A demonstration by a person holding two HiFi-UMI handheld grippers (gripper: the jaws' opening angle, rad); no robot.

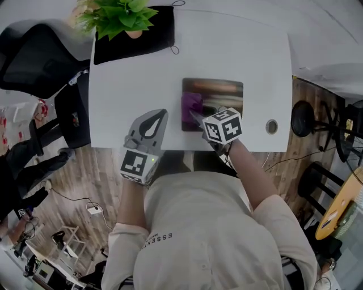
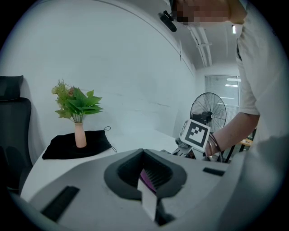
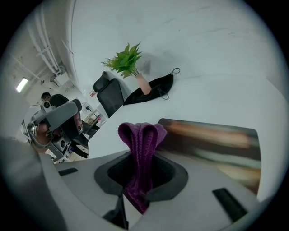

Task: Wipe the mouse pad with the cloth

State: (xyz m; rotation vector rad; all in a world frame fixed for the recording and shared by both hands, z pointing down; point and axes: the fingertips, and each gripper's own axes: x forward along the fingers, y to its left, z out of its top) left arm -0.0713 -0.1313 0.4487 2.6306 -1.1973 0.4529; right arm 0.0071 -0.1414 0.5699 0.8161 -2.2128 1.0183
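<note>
Cloth (image 3: 141, 135) (purple) in right gripper (image 3: 140, 178)

The mouse pad (image 1: 224, 93) lies near the worktop's (image 1: 244, 56) front edge, with the cloth (image 1: 191, 106) on its left part, in the right tool (image 1: 198, 119). The left tool (image 1: 157, 116) sits just left of the pad, perhaps touching the worktop. A plant (image 1: 119, 17) stands at the far left, on a mat (image 1: 150, 39).

I find open white table (image 1: 130, 90) behind and left of the mouse pad (image 1: 224, 90), wide enough for either gripper. The far left corner is blocked by a plant (image 1: 116, 17) standing on a black mat (image 1: 156, 34). My left gripper (image 1: 160, 116), jaws together, sits just left of the pad. My right gripper (image 1: 196, 117), clamped on the cloth (image 1: 191, 103), covers the pad's left part. A grommet (image 1: 271, 126) lies right of it.
</note>
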